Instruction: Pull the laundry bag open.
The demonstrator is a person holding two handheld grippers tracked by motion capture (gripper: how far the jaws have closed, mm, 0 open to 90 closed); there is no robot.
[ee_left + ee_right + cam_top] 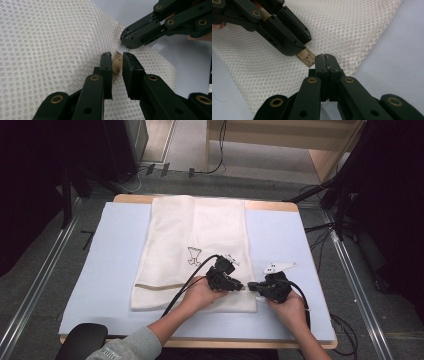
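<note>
Beige plastic, small and hard: the zipper pull (117, 65) sits between the left gripper (116, 72)'s fingers (106, 72), which are narrowed around it and look to be clamping it in the right gripper view. Just beside it, the right gripper (327, 65) has its fingers pressed together on the near right corner of the white mesh laundry bag (192, 250). The pull is rigid but tiny and smooth, so I judge it could slip; a hold low on its tab looks safest. The mesh is light, limp and stretchy, and would bunch unless that corner stays anchored. The bag lies flat along the middle of the pale blue surface (115, 255), its near edge close to the person's hands. Bare surface lies left and right of it, giving room for a sideways pull along the near hem.
</note>
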